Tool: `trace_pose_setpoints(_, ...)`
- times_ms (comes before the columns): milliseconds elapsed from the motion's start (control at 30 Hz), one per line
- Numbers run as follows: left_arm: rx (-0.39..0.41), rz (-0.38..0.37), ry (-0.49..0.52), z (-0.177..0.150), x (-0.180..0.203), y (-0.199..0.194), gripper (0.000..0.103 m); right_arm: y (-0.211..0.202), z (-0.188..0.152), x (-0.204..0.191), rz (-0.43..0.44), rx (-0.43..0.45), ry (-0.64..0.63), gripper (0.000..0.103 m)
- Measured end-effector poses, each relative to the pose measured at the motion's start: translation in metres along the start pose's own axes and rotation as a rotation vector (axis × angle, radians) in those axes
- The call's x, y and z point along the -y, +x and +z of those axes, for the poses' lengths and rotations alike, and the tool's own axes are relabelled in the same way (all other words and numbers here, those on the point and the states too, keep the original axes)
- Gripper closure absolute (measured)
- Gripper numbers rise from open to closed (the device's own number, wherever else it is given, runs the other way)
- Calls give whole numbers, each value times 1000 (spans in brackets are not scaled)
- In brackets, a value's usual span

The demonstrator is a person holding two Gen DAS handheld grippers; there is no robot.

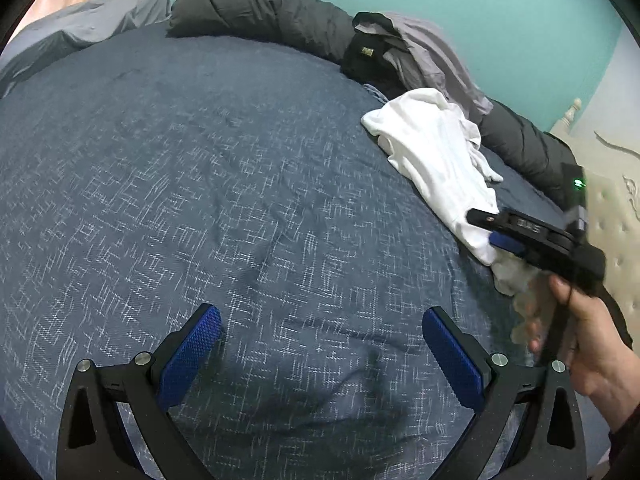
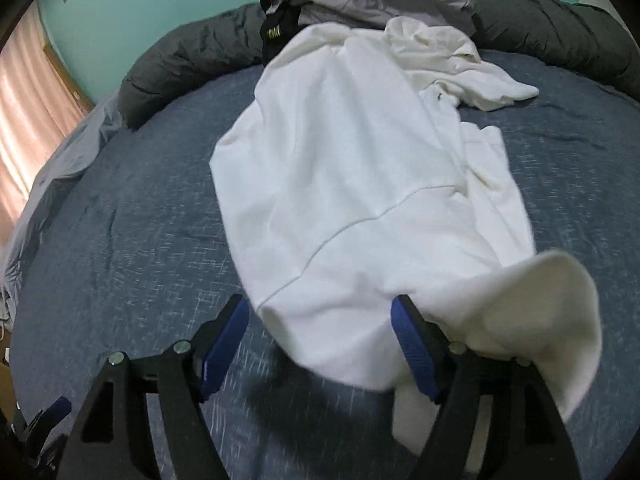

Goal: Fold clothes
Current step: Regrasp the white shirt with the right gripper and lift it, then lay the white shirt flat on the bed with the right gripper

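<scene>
A white garment (image 2: 352, 168) lies stretched out on the blue bedspread (image 2: 140, 220), crumpled at its far end. Its near hem lies between the wide jaws of my right gripper (image 2: 320, 304), and a fold of it drapes over the right finger (image 2: 416, 344); the pads do not press on it. In the left wrist view the same garment (image 1: 436, 152) lies at the right, with the right gripper (image 1: 484, 227) at its near end, held by a hand (image 1: 592, 340). My left gripper (image 1: 322, 314) stands open over bare bedspread (image 1: 200, 180) with nothing between its fingers.
A rolled dark duvet (image 1: 260, 12) runs along the far side of the bed against a teal wall. A heap of grey and black clothes (image 1: 416, 52) sits on it just beyond the white garment. A cream headboard (image 1: 616, 220) stands at the right.
</scene>
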State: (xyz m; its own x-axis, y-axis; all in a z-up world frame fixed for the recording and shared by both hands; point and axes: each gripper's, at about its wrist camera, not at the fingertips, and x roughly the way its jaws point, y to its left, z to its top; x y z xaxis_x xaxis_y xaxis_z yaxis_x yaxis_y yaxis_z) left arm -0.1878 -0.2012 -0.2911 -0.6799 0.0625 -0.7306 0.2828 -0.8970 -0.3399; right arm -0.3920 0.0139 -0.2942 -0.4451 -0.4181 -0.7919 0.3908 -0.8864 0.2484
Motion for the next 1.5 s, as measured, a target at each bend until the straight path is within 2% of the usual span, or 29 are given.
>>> trace_pose_setpoints(200, -16, -2, -17, 0, -5, 4, 0, 18, 0, -14, -1, -38, -45, 29)
trace_pose_setpoints(267, -17, -2, -20, 0, -5, 5, 0, 21, -1, -20, -21, -47, -86, 39)
trace_pose_setpoints(300, -17, -1, -22, 0, -6, 6, 0, 22, -1, -21, -33, -49, -96, 48)
trace_pose_setpoints(333, -17, -1, -23, 0, -6, 6, 0, 22, -1, -19, -34, -48, -88, 53)
trace_pose_setpoints(400, -19, 0, -27, 0, -7, 7, 0, 18, 0, -12, -20, -43, -65, 85)
trace_pose_setpoints(433, -21, -1, -28, 0, -8, 8, 0, 15, 1, -11, -20, -43, -70, 96)
trace_pose_setpoints(600, -18, 0, -21, 1, -8, 7, 0, -15, 3, -7, 5, 0, -71, 97)
trace_pose_setpoints(700, -9, 3, -25, 2, -8, 3, 0, -52, 6, -1, 44, 57, -54, 98)
trace_pose_setpoints(967, 27, -1, 9, 2, 6, -12, 0, -164, 10, -10, 120, 149, -104, 98)
trace_pose_setpoints(1233, 65, -13, 24, -4, 19, -43, 0, -278, 9, -16, 133, 262, -146, 98)
trace_pose_setpoints(1500, 94, -55, -5, -11, 23, -83, 0, -358, 8, -32, 163, 355, -177, 98)
